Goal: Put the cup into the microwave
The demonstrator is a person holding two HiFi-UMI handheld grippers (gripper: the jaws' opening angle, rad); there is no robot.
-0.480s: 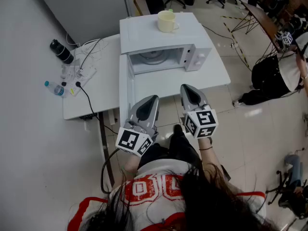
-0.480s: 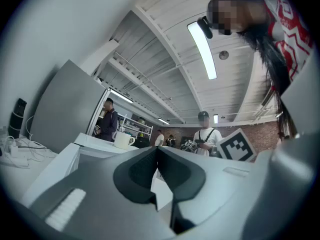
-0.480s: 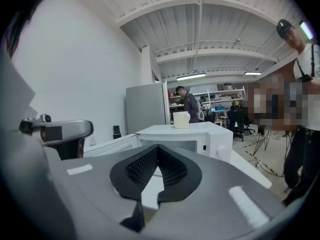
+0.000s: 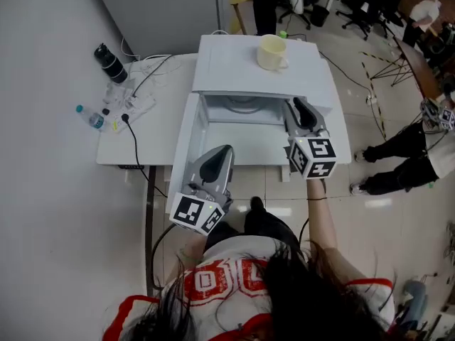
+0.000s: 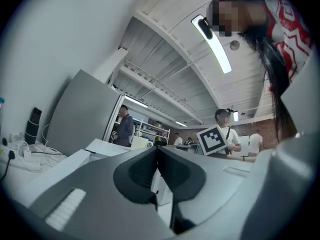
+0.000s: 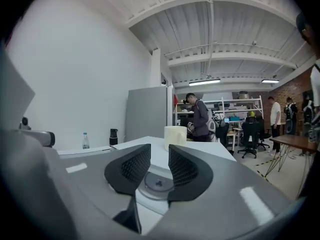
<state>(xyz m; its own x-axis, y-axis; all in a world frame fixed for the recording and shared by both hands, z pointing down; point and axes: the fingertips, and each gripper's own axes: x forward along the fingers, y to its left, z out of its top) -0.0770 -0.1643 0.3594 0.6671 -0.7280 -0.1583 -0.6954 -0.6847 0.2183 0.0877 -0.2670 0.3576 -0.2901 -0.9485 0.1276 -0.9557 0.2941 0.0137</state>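
The pale yellow cup stands upright on top of the white microwave, whose door hangs open to the left. My right gripper is at the right front of the microwave's opening, below the cup. In the right gripper view the cup lies beyond my right gripper, whose jaws stand a narrow gap apart with nothing between them; the turntable shows below. My left gripper hovers near the table's front edge. In its own view my left gripper is shut and empty.
The white table carries a black bottle, a small water bottle and a power strip with cables left of the microwave. A person stands on the floor at right. Office chairs and people are behind.
The person has stepped closer to the table. My right gripper has moved forward from in front of the table up to the microwave's opening. My left gripper has followed only slightly.
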